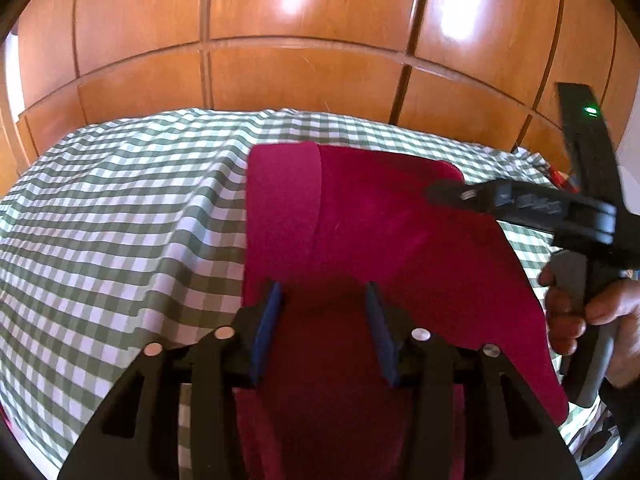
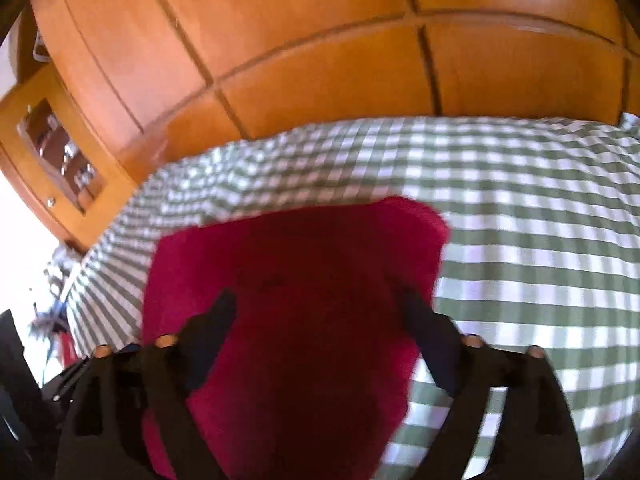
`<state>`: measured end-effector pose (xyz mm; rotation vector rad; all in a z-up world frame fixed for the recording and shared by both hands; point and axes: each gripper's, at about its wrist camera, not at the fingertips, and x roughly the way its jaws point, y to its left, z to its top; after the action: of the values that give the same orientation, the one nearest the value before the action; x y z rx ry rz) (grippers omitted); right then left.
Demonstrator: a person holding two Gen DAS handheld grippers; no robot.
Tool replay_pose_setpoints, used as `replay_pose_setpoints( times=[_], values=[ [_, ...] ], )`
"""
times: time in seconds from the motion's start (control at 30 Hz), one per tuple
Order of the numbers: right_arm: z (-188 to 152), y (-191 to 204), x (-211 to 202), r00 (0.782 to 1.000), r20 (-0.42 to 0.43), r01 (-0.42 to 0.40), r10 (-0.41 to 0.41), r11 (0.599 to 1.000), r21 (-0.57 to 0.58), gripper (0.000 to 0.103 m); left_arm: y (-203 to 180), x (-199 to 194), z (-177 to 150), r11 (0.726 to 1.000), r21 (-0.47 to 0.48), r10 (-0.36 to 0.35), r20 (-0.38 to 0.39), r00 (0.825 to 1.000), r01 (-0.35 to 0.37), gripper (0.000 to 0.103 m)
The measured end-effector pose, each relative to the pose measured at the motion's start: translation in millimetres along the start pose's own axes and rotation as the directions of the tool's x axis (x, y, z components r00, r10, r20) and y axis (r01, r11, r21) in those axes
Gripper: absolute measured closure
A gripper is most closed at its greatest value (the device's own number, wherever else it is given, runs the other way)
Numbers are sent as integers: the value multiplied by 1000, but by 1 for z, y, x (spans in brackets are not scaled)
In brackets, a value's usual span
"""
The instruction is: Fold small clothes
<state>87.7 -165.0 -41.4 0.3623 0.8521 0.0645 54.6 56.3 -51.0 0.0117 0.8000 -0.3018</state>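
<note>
- I see wooden cabinet panels (image 1: 304, 12) filling the background; no readable writing anywhere.
- The green-and-white checked tablecloth (image 1: 120, 200) covers the table, with broad bare cloth to the garment's left.
- The crimson garment (image 1: 360, 220) lies flat, one strip folded over along its left edge.
- My left gripper (image 1: 324, 292) hangs over its near part, jaws apart, gripping nothing.
- My right gripper (image 2: 316, 300) sits above the garment's right side, jaws wide apart; that view is blurred.
</note>
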Motion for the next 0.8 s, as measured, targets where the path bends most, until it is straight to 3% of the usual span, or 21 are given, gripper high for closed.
replay_pose_setpoints(
  times=[0.07,0.2,0.27,0.4,0.5,0.57,0.67,0.7,0.73,0.8],
  values=[
    [-4,-11,-13,999,7,-49,49,998,42,17,7,-6,-2,1000,-19,25,15,1000,-24,45],
    [-22,-40,-19,986,-30,-157,164,974,163,13,29,-9,-7,996,-84,-4,-1,1000,4,38],
    [-33,-56,-17,973,-48,-209,227,947,245,13,39,-7,-11,992,-120,-46,-19,999,44,37],
    [-45,-73,-2,922,-56,-339,382,870,358,13,47,8,-21,982,-144,-131,-73,989,119,33],
    [-42,-63,11,887,-79,-403,454,846,348,12,60,21,-28,961,-197,-212,-82,974,193,30],
    [-39,-54,21,886,-106,-399,451,859,322,12,69,26,-31,937,-248,-273,-80,959,246,31],
    [-39,-42,32,895,-141,-376,424,885,274,25,71,29,-35,920,-248,-327,-60,943,304,43],
    [-40,-39,33,899,-147,-367,412,894,259,35,71,29,-36,913,-250,-346,-57,937,322,50],
    [-40,-37,32,900,-151,-363,408,896,256,46,70,29,-37,910,-251,-353,-52,934,330,52],
    [-40,-33,20,908,-134,-361,398,903,233,57,64,24,-35,916,-220,-352,-43,935,334,59]
  ],
)
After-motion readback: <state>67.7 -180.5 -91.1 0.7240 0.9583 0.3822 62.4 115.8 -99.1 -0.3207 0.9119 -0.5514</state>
